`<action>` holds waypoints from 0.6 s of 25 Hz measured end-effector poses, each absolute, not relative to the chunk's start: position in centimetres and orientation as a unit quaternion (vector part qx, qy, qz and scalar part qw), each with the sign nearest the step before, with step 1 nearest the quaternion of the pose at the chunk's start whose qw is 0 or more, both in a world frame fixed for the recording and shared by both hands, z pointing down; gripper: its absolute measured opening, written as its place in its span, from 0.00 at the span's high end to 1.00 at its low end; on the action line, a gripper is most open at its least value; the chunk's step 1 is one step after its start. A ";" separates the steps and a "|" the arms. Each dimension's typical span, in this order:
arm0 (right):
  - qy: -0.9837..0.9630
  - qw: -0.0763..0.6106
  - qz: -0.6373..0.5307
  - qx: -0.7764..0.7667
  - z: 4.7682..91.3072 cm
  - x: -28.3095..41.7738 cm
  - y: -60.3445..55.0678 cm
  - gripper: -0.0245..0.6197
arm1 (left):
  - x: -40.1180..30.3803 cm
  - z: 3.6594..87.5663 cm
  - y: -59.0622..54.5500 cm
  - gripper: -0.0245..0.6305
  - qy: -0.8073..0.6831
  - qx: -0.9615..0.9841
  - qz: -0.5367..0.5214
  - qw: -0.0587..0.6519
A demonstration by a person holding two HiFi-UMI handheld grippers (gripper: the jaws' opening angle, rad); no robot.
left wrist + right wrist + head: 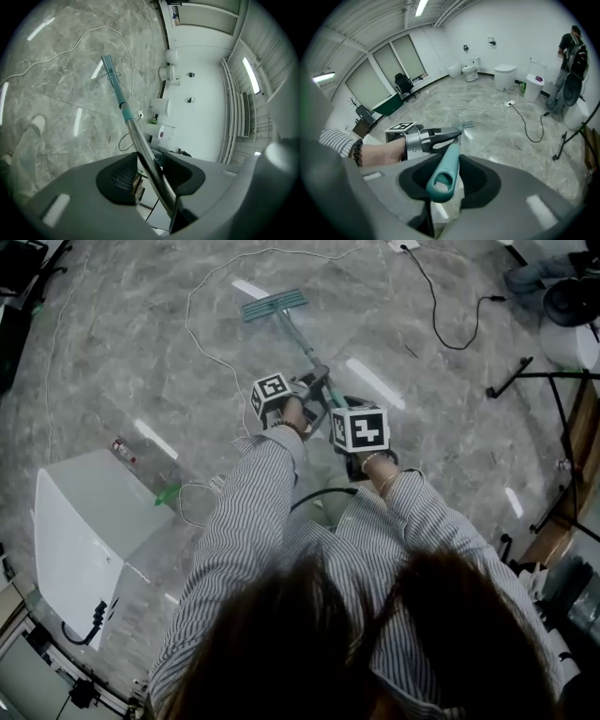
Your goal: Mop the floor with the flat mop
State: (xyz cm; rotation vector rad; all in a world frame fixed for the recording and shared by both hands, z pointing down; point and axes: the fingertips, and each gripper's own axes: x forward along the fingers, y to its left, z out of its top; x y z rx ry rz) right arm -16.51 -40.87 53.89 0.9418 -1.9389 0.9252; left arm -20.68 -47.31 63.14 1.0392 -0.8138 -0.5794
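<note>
- Left gripper point(150, 177) is clamping the metal pole of the flat mop point(298, 338), its jaws closing tight on the shaft.
- Right gripper point(444, 180) is gripping the teal handle end, with the hanging loop poking out between its jaws.
- Both are sitting close together at the upper end of the pole. Sliding the lower grip further down would probably be giving better leverage and steadier strokes.
- Mop head point(274, 304) is lying flat on the floor point(141, 381), out in front of the person. It should be staying flat through each stroke, so pressing evenly down along the pole looks wise.
- White cable point(202, 343) is curving beyond the mop head, down its left side and back between it and the person. A stroke to that side is risking a snag, so lifting over it or working around it seems safer.
- Black cable point(441, 315) is trailing to the right of the mop head, well apart from it.
- Grey marble-patterned floor is shining with ceiling-light reflections, and I am judging it slippery once wet.
- White box point(84, 521) is standing well back from the mop head, at the person's left.
- Toilets point(505, 77) are lining the wall far beyond the mop head, and another person point(569, 51) is standing over there to the right.
</note>
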 end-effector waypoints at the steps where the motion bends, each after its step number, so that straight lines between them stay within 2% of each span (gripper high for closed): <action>1: -0.764 0.389 0.359 0.368 54.0 -17.5 -42.7 0.78 | -21.8 63.3 -49.1 0.70 -0.375 0.474 -0.275 0.748; 8: -0.778 0.347 0.342 0.395 54.1 -23.3 -52.9 0.79 | -28.0 63.3 -59.3 0.70 -0.389 0.474 -0.329 0.718; 15: -0.778 0.364 0.341 0.382 54.5 -25.1 -56.3 0.78 | -29.9 63.7 -62.7 0.70 -0.393 0.468 -0.357 0.707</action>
